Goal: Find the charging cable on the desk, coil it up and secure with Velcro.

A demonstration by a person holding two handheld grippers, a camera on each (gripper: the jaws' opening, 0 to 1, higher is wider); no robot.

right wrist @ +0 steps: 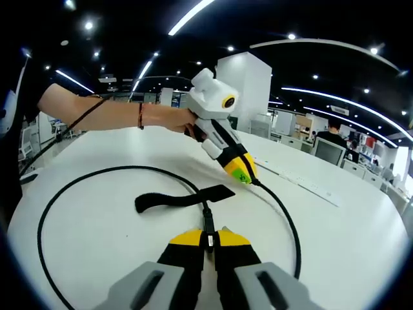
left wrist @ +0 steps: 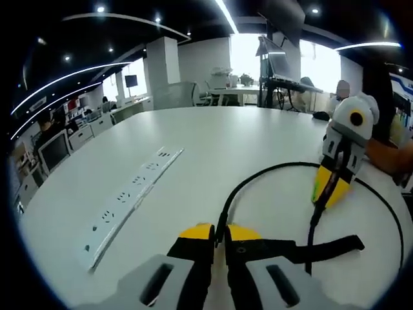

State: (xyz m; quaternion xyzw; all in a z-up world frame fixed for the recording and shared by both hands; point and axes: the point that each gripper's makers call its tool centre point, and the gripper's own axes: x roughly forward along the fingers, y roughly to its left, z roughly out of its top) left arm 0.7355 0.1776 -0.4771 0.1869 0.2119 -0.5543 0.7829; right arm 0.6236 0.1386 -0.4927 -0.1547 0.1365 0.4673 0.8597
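Both tools are closed on the black charging cable (left wrist: 258, 175): the left tool (left wrist: 219, 234) and right tool (right wrist: 208, 237). The cable loops on the white bench (left wrist: 213, 142), with the Velcro strap (right wrist: 184, 199) near its middle.

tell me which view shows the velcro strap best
The right gripper view: the velcro strap lies flat and fully visible on the table beyond the claw. In the left gripper view the strap is partly hidden behind the claw tips.

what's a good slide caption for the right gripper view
Both grippers pinch a black cable looped on a white table, its Velcro strap loose.
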